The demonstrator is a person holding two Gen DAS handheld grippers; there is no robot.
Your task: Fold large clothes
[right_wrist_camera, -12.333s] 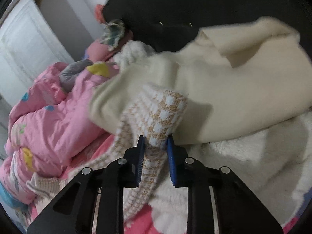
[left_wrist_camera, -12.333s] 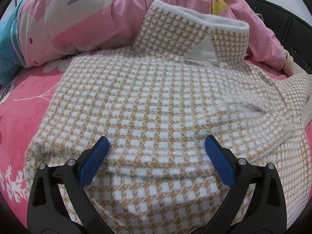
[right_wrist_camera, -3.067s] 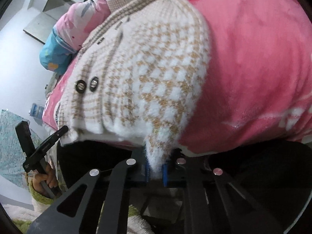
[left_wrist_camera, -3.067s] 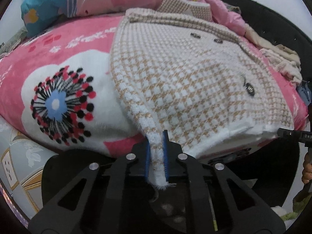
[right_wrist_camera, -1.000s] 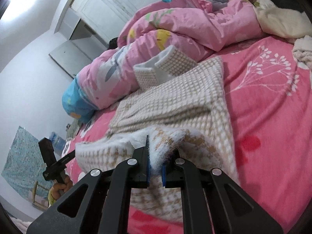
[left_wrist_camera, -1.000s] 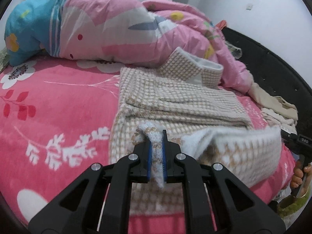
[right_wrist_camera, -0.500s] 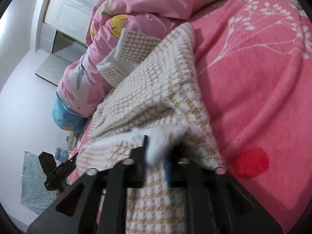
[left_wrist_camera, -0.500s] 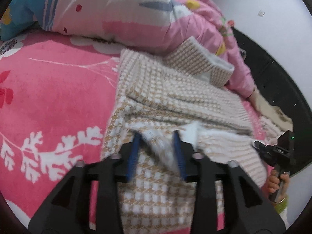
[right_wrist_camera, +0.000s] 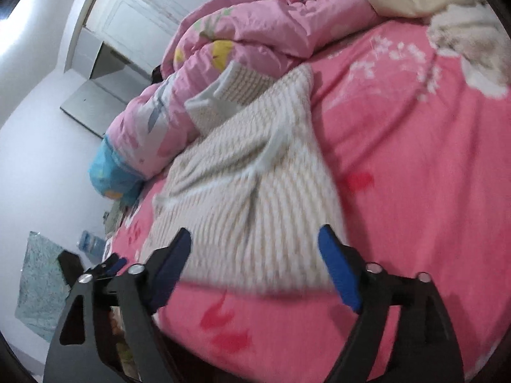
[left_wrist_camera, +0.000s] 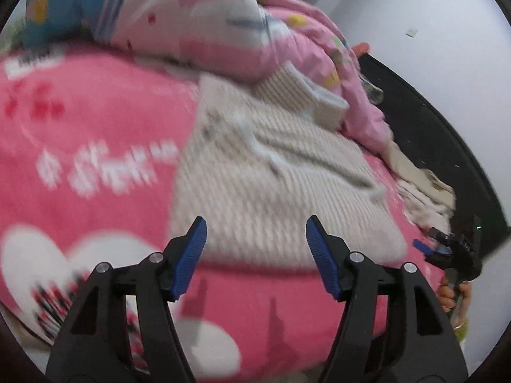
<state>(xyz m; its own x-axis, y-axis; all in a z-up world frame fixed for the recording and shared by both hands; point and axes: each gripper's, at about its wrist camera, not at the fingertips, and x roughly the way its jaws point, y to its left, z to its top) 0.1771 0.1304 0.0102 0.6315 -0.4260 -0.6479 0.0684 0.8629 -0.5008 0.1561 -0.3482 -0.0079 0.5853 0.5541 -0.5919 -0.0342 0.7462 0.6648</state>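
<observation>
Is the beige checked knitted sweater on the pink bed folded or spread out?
Folded: the beige checked knitted sweater lies doubled in layers.

Folded sweater (left_wrist_camera: 274,191) on blanket (left_wrist_camera: 89,146); quilt (left_wrist_camera: 204,28) behind it; clothes pile (right_wrist_camera: 453,12) right

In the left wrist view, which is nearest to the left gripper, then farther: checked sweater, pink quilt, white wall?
From the left gripper:
1. Checked sweater, folded, just ahead.
2. Pink quilt, bunched behind the sweater.
3. White wall, upper right, farthest.
</observation>
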